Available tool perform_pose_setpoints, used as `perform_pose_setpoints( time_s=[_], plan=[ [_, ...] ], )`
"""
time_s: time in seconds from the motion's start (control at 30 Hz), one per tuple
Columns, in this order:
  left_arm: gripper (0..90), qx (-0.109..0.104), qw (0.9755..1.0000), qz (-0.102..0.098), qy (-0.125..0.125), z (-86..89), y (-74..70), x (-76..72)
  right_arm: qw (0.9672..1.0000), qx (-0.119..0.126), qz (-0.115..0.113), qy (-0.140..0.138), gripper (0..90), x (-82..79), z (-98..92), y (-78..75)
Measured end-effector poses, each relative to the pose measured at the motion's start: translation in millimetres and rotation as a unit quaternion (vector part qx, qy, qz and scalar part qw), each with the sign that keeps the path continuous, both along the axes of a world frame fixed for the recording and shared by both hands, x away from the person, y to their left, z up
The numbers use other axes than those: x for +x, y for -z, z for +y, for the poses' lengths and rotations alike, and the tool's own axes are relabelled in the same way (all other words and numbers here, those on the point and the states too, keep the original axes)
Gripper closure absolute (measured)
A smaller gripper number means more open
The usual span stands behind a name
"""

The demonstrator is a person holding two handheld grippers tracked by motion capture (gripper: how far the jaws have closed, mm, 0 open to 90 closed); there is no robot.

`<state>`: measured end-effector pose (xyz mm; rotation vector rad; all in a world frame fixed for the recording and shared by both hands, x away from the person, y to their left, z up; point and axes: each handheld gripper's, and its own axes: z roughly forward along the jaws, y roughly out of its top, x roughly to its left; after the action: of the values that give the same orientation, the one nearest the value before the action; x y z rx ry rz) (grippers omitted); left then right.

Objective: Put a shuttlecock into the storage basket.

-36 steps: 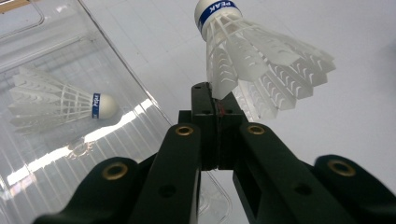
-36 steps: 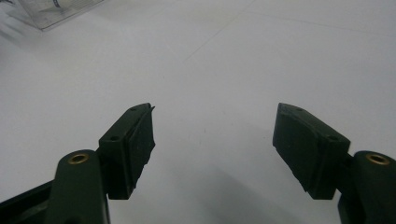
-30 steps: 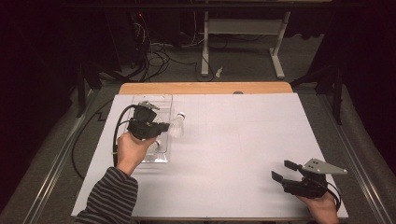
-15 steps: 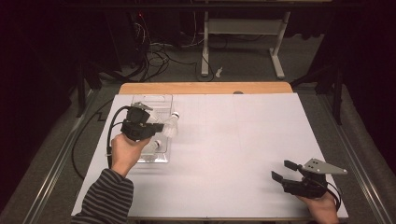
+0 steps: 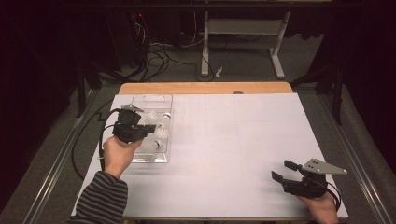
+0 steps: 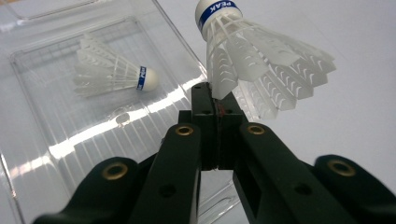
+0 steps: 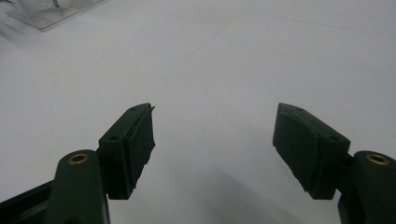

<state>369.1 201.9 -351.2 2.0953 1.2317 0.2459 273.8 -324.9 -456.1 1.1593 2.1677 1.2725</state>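
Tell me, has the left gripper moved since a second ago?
Yes. The left gripper, shut on a shuttlecock, has shifted toward the person's side along the clear tray, whose far end now shows more.

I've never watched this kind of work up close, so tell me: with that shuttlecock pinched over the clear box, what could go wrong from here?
The left hand-held gripper pinches the held shuttlecock only by the edge of its thin skirt, so it might slip free or crumple. It hangs near the wall of the clear tray, so on release it could drop outside onto the white table. Lowered carelessly, it might also knock the shuttlecock lying inside.
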Motion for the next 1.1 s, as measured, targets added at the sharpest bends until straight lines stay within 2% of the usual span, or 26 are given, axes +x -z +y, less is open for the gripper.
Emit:
perform_pose_setpoints(
  time_s=[0.33, 1.1],
  plan=[
    [89.7, 0.003, 0.9998, 0.002, -0.022, 14.2, 4.5, -1.5, 1.0, 0.001, 0.001, 0.001, 29.9, -0.1, -0.1, 0.0],
    [89.7, 0.019, 0.9979, 0.009, -0.06, 32.5, 14.7, 4.4, 1.0, 0.002, 0.0, 0.002, 29.9, -0.7, -0.8, -0.3]
  ],
)
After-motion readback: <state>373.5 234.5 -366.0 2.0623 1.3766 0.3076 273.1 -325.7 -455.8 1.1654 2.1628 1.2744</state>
